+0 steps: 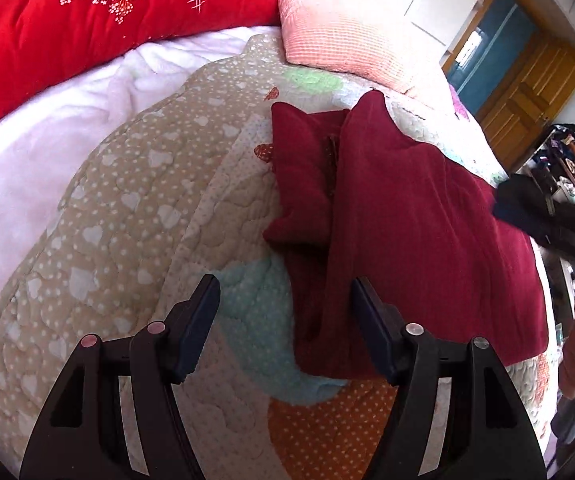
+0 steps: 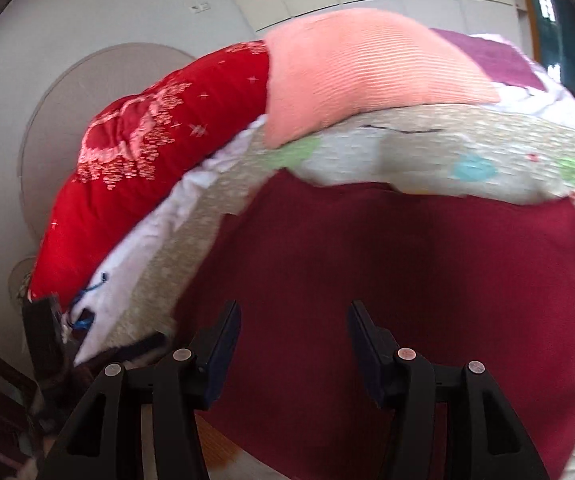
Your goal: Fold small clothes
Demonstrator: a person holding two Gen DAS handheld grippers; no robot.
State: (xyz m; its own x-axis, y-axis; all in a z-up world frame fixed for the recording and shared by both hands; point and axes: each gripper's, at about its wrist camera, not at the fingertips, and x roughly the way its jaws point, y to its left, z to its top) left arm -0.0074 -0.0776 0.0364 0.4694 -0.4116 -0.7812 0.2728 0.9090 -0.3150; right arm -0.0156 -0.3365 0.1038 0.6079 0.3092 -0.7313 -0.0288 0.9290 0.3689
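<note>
Quilted bed [image 1: 135,216] carries a partly folded maroon garment [image 1: 419,216]; my left tongs [image 1: 285,300] and right tongs [image 2: 293,320] hang wide open, seemingly empty, at 6 o'clock.

Garment [image 1: 415,216] on quilt [image 1: 135,216] (pillow [image 1: 339,24] behind it)

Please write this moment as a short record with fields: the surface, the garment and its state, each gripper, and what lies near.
surface: patchwork quilt on a bed
garment: dark red garment, partly folded, one side laid over the middle
left gripper: open, holds nothing, near the garment's near edge
right gripper: open, holds nothing, over the red cloth; view is blurred
behind: red floral quilt and pink pillow at the far edge
background: wooden door
</note>
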